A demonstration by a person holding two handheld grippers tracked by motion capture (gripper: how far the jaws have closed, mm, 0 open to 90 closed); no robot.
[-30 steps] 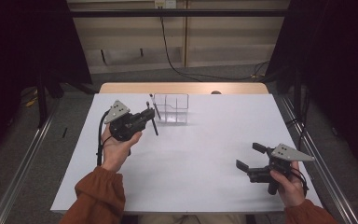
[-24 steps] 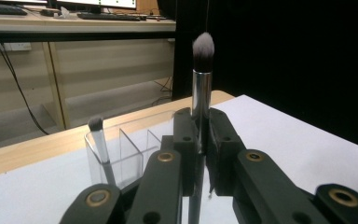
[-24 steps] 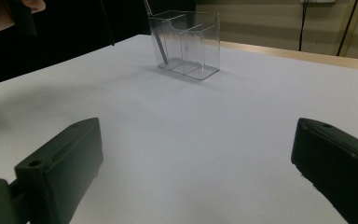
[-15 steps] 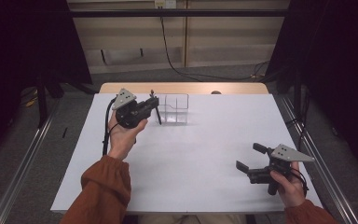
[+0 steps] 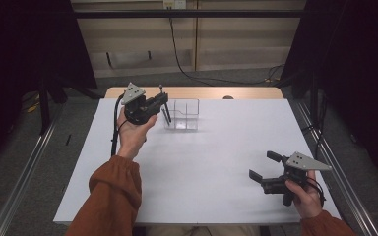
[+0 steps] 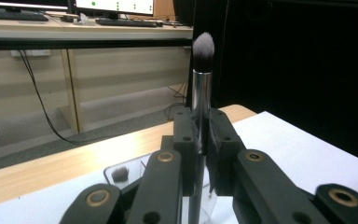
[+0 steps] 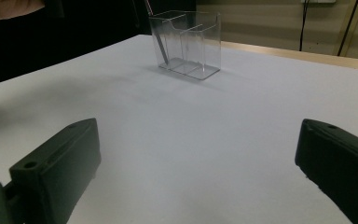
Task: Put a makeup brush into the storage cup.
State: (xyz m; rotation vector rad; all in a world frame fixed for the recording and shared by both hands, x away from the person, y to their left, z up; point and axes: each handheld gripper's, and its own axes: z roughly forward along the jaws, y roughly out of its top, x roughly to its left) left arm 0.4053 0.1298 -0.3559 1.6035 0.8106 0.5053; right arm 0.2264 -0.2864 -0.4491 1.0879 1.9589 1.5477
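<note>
White-covered table [image 5: 202, 172]; clear divided organiser [image 5: 183, 114] standing near its far edge

I see white table [image 5: 216, 162], tan wood far edge. Clear organizer [image 5: 183, 114]. Brush [image 6: 201, 88]: silver ferrule, grey-white bristles (dark at base). Black jaws, rust-orange sleeve [image 5: 110, 196].

The left gripper [image 5: 158, 102], clamping the makeup brush [image 6: 201, 84], has risen toward the clear organizer [image 5: 182, 114].
</note>
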